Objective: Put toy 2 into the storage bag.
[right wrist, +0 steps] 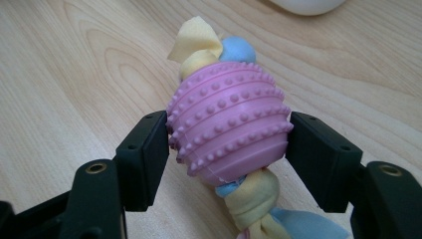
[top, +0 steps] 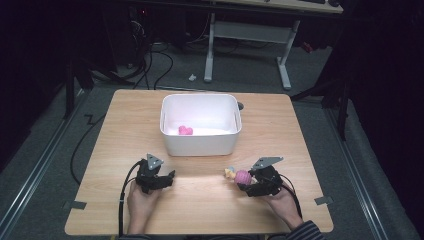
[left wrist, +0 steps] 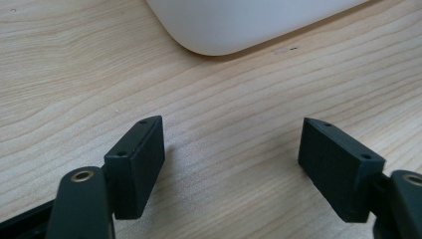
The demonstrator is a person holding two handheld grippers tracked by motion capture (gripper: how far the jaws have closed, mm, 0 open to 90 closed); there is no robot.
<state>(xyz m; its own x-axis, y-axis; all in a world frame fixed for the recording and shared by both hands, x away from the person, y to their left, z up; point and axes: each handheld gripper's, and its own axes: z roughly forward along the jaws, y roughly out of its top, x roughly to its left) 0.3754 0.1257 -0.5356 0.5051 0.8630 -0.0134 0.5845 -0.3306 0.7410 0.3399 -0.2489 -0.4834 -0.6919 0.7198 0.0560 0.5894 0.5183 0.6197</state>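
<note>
Right hand-held gripper [top: 246,181] sits near the front edge of the wooden counter [top: 200,205], its two black jaws pressed against opposite sides of a pink ribbed toy [right wrist: 229,130] studded with small bumps. From the right gripper view the toy fills the gap between the jaws, and a knotted strip of yellow and pale blue fabric [right wrist: 211,47] sticks out past it at the far end and again at the near end (it seems to run through the toy's middle, though the inside is hidden). In the high view the toy [top: 242,176] shows just left of the gripper's body, and whether it touches the wood or is held just above it cannot be told. Left hand-held gripper [top: 170,176] lies well apart from it on the person's other side, held in the left hand [top: 141,200], jaws spread wide over bare wood with nothing between them. A white bin [top: 199,142] stands in the middle of the counter beyond both grippers; its rounded corner [left wrist: 219,30] appears at the top of the left gripper view. Inside the bin, on its floor, lies a small pink object [top: 185,130], too small to identify. Beyond the counter, cables trail across the grey floor [top: 240,77].
</note>
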